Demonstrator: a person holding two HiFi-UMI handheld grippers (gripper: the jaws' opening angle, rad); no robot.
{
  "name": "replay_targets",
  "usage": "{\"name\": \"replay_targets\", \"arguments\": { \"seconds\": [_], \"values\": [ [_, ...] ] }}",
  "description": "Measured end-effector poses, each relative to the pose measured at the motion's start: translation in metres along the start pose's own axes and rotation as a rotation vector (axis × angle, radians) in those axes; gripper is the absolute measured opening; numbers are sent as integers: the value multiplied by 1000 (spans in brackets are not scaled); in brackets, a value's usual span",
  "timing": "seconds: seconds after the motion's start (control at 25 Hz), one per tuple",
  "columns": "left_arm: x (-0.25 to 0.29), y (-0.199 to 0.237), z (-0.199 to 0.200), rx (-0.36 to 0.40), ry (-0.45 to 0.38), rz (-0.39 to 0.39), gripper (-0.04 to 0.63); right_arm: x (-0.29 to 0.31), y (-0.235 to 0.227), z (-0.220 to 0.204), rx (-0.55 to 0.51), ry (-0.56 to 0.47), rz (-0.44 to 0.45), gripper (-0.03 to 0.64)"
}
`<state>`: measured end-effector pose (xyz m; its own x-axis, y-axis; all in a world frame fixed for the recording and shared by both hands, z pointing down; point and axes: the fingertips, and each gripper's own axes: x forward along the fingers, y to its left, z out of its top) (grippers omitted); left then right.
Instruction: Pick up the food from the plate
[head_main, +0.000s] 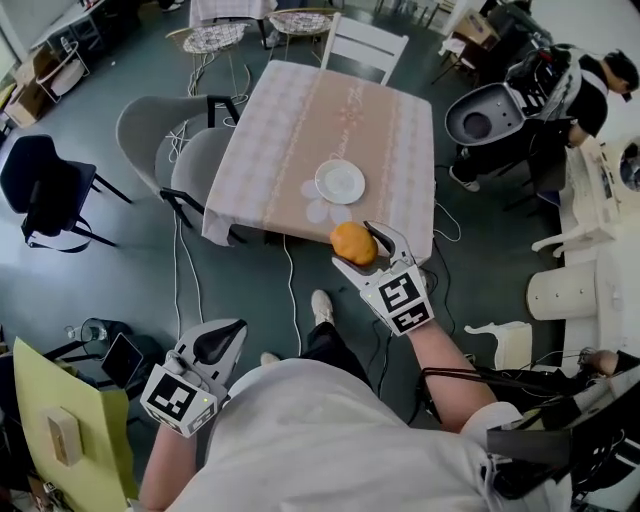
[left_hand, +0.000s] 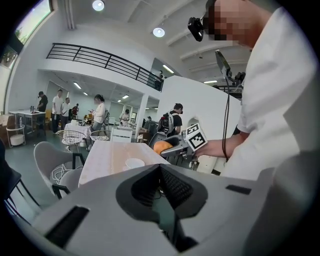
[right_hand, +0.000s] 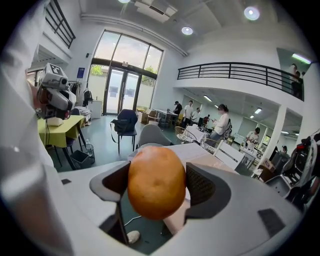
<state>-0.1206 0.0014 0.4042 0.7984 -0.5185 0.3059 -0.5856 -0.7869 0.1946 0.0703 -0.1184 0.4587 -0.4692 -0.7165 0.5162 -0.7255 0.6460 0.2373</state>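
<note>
The food (head_main: 353, 243), round and orange, its kind hard to make out, is pinched between the jaws of the right gripper (right_hand: 157, 176) at the head view's centre, off the white plate (head_main: 340, 181) and over the edge of the table (head_main: 290, 130). The left gripper (head_main: 218, 342), at lower left, has its jaws pressed together.

Grey chairs (head_main: 142, 126) stand beside the cloth-covered table (head_main: 290, 130), white chair (head_main: 365, 45) beyond.
</note>
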Motion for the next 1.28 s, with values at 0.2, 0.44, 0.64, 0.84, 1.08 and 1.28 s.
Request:
{"name": "replay_targets", "arguments": {
  "seconds": [0.2,0.44,0.64,0.84,1.08,1.28],
  "values": [
    [-5,-11,-3,1,-16,-32,9,-30,22,17,-11,-32,-5,357],
    [-13,-26,-14,-15,-15,-63,9,-53,48,27,-17,-56,7,357],
    [-20,-32,-19,-11,-9,-67,9,-69,60,34,-12,-78,11,357],
    [-22,-38,-23,-34,-19,-69,9,-77,79,37,-28,-91,40,357],
    [-23,-47,-24,-19,-24,-80,9,-83,94,39,-37,-106,57,357],
    [-23,-50,-24,-16,-20,-81,9,-90,96,38,-33,-112,55,357]
  ]
}}
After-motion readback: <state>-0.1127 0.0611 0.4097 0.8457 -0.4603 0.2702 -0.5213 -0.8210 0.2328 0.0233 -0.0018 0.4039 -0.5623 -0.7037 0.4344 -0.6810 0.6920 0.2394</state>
